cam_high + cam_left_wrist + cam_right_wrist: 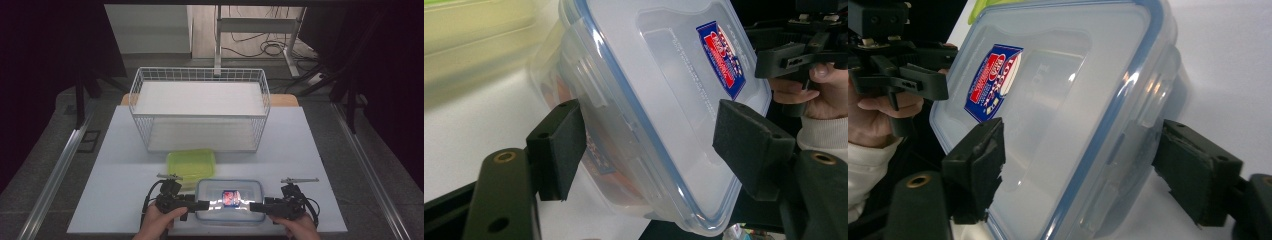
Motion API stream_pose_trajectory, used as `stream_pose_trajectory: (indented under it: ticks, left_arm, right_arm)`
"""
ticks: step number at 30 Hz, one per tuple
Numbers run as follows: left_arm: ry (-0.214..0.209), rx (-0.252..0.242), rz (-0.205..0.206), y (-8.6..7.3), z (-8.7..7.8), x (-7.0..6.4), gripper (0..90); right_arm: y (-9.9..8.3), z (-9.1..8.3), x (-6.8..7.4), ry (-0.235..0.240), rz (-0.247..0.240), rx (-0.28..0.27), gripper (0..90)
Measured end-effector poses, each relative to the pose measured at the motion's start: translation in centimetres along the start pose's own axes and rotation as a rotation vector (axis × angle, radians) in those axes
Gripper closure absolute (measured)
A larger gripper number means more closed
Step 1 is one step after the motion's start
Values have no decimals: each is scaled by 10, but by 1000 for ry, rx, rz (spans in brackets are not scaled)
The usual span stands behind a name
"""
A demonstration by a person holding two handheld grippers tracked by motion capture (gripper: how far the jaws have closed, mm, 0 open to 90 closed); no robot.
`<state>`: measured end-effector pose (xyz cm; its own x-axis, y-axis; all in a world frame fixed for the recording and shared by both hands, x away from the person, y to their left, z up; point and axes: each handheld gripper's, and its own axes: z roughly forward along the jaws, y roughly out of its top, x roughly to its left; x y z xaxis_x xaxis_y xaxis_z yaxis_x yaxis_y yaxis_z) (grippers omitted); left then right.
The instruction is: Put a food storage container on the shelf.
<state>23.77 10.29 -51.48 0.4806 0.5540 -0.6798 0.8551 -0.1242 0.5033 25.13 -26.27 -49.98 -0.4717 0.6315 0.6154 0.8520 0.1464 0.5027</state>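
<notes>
A clear plastic container (229,200) with a blue-rimmed lid and a red-and-blue sticker lies near the table's front edge. My left gripper (202,205) reaches in at its left end and my right gripper (255,206) at its right end. In the left gripper view the container (664,75) has its latch end between the wide-spread jaws of my left gripper (654,135), which is open. In the right gripper view the container (1058,80) sits the same way inside my open right gripper (1083,160), with a small gap at one pad (1193,170).
A yellow-green lidded box (191,164) lies just behind the container, close to my left gripper. Farther back stands a white wire basket (200,75). The white table top (300,150) ends right in front of the hands.
</notes>
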Motion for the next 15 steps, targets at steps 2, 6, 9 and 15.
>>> stream_pose_trajectory:
  ticks: [2,6,9,15]
  left_arm:
    - [-1,-2,-1,0,0,0,303]
    - [0,-5,1,0,-1,0,311]
    - [-2,-8,6,-1,-2,-1,327]
    - [-8,-17,10,-2,-6,-1,366]
  right_arm:
    - [0,-2,-1,6,6,-2,267]
    - [0,-4,-4,21,31,-7,299]
    - [-1,-5,-5,32,41,-11,321]
    - [-2,-9,-5,39,33,-21,353]
